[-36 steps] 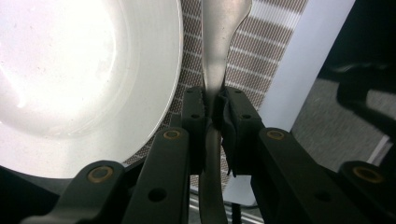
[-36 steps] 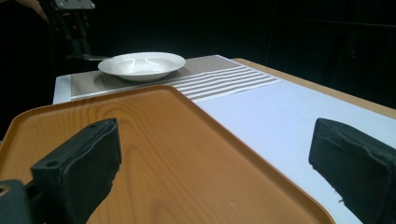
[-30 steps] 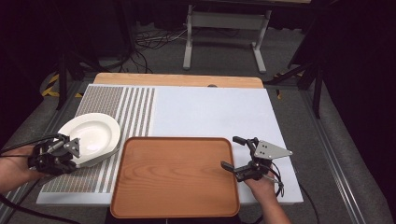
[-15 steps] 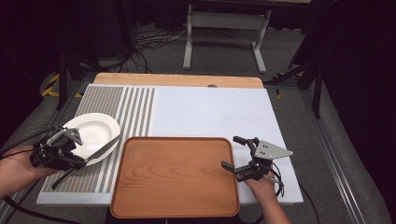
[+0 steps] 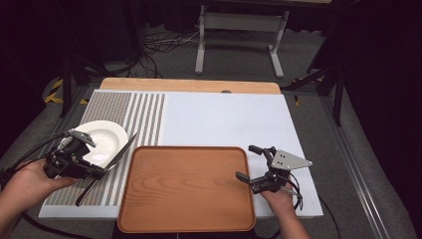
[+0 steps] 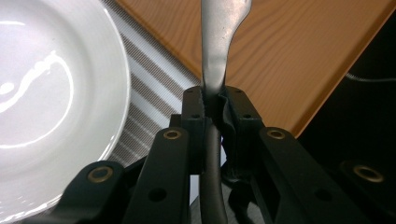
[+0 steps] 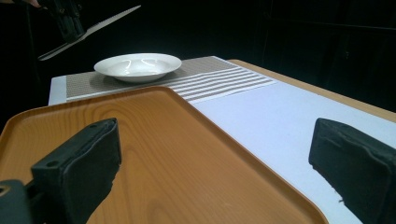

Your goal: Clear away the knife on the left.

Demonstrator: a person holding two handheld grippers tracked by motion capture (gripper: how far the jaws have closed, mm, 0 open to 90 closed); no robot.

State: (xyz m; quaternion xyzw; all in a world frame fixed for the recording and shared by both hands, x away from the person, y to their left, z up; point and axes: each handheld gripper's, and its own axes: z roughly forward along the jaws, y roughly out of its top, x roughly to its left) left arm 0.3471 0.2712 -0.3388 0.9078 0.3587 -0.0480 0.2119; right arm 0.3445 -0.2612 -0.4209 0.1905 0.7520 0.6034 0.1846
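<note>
You're pinching the knife (image 5: 107,167) in the left gripper (image 5: 94,172), jaws pressed onto it just where the dark handle meets the blade; in the left gripper view the blade (image 6: 219,44) is running straight up out of the jaws. That grip near the balance pt is probably why it's sitting level instead of drooping. The knife is hanging in the air just left of the wooden tray (image 5: 186,186), blade tip pointing up twd the tray's far-left corner, handle trailing back twd you.

The right gripper (image 5: 246,164) is resting at the tray's right edge w/ jaws spread wide & nothing btwn them; looks like it's waiting there, or ready to steady the tray.

Around: white plate (image 5: 102,142) left of the tray, just beyond the knife, lying on the striped part of the mat (image 5: 144,112). It's the one thing close to the blade, so mind the rim when swinging. The tray surface itself is bare, nothing blocking a put-down there.
</note>
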